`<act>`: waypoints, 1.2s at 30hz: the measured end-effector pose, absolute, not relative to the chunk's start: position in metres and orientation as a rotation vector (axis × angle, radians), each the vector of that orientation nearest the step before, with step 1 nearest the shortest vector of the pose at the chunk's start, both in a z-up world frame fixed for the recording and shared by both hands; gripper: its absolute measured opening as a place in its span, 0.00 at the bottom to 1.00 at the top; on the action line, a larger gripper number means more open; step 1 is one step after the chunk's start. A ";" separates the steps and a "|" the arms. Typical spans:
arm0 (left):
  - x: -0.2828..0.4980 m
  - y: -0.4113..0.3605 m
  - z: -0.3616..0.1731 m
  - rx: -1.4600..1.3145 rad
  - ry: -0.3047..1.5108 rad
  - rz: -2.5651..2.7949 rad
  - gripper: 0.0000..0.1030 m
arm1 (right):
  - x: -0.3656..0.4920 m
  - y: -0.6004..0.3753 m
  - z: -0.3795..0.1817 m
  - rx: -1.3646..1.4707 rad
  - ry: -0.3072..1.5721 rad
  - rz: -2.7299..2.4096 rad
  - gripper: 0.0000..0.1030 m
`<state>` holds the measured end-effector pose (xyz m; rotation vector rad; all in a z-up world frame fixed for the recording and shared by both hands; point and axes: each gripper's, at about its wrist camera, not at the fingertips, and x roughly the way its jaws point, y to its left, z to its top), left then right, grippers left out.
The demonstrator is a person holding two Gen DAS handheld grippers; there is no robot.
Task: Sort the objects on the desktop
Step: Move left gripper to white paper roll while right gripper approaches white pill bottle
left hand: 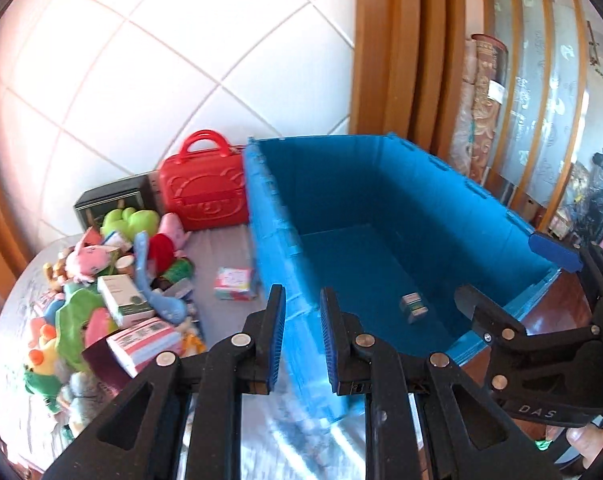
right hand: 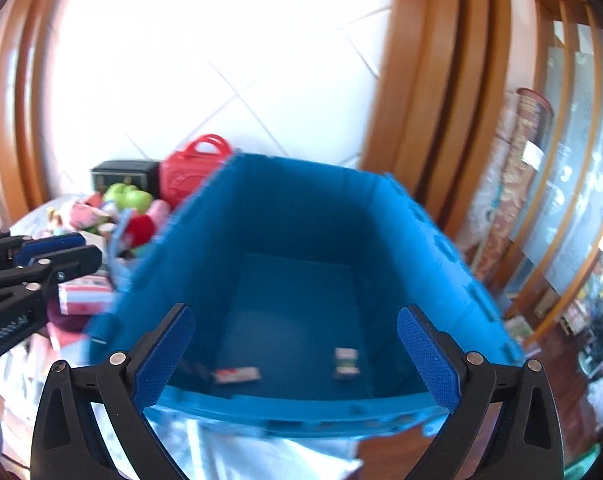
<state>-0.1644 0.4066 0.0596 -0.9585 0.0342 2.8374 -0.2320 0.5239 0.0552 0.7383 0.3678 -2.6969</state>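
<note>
While I held both tools over the blue crate [right hand: 301, 216], my right gripper [right hand: 297, 356] stood spread wide with nothing between its pads, the crate's near rim just below them. My left gripper [left hand: 303, 336] was nearly clenched, a narrow gap between its blue pads and nothing in it. Inside the crate, a small green-and-white box [right hand: 346, 362] lay at about 5 o'clock and a red-and-white packet [right hand: 237, 375] at 7 o'clock. Outside, at 9 o'clock from the crate, lay the pile of toys and boxes [left hand: 113, 288], a red case [left hand: 205, 196] behind it.
</note>
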 end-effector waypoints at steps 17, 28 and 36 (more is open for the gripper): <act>-0.107 0.202 0.027 -0.966 -0.059 3.044 0.17 | -0.147 0.336 0.043 0.619 0.353 -2.398 1.00; -0.106 0.128 -0.055 -1.234 -0.050 3.112 0.17 | -0.138 0.274 -0.016 0.751 0.365 -2.267 1.00; -0.116 0.119 -0.132 -1.417 -0.081 2.977 0.17 | -0.162 0.254 -0.089 0.957 0.404 -2.198 1.00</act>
